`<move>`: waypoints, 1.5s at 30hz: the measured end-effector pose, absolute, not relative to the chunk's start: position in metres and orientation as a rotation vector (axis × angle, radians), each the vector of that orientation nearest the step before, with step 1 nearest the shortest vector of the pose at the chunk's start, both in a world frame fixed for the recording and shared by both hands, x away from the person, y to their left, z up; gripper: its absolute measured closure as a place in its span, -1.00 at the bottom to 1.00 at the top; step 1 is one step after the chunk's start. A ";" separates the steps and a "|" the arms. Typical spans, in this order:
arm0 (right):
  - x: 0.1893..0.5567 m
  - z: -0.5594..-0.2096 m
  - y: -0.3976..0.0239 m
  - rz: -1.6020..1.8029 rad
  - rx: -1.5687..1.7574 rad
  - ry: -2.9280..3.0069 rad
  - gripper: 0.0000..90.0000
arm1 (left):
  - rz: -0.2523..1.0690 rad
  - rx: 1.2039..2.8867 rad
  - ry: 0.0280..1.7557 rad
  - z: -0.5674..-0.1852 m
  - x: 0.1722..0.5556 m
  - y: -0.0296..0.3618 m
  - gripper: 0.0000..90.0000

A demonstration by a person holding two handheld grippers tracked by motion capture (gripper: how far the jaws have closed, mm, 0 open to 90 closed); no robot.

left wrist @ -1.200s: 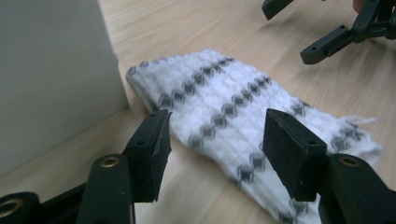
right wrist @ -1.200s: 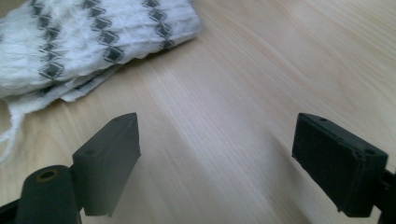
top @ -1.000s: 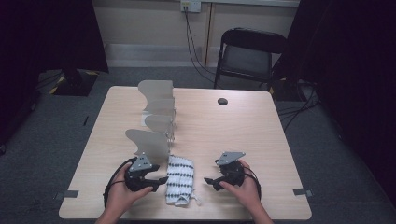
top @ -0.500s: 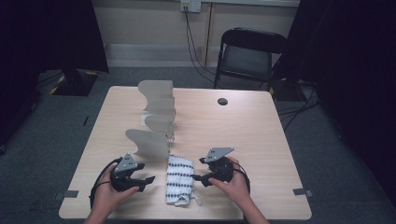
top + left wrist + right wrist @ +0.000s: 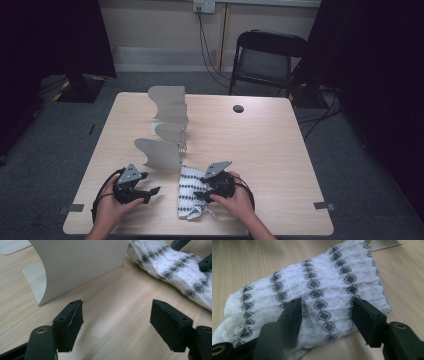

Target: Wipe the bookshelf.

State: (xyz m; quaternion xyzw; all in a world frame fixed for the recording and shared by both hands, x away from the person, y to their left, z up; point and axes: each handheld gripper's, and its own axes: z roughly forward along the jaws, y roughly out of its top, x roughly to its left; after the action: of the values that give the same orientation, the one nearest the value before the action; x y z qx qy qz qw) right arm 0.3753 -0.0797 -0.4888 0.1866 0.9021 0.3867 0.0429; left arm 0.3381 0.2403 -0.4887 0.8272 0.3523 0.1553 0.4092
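The patterned cloth sits bunched at the counter's near edge with the right tool closing astride it, not pinching yet, the left tool opening over bare wood, so it'll probably just grab one loose layer.

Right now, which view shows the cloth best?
Right gripper view: the cloth is close up, weave and diamond rows clear. The high view shows the whole cloth, small. The left gripper view catches one end.
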 end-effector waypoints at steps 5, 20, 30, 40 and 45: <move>0.378 -0.490 -0.086 1.180 0.595 2.738 0.13 | 0.414 2.081 0.890 -0.490 0.339 0.243 -0.46; 0.382 -0.484 -0.132 1.105 0.745 2.694 0.36 | 0.429 2.080 0.887 -0.491 0.339 0.246 -0.50; 0.382 -0.478 -0.146 1.108 0.807 2.667 0.05 | 0.426 2.088 0.888 -0.492 0.338 0.245 -0.51; 0.398 -0.447 -0.122 1.188 0.780 2.637 -0.31 | 0.426 2.082 0.878 -0.491 0.335 0.244 -0.51; 0.406 -0.440 -0.112 1.193 0.740 2.633 -0.39 | 0.420 2.077 0.884 -0.491 0.335 0.245 -0.51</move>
State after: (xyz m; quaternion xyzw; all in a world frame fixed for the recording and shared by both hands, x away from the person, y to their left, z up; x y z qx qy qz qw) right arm 0.4058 -0.1117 -0.4399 0.2474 0.8796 0.3985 0.0788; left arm 0.3351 0.2453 -0.4912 0.8248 0.3512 0.1669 0.4103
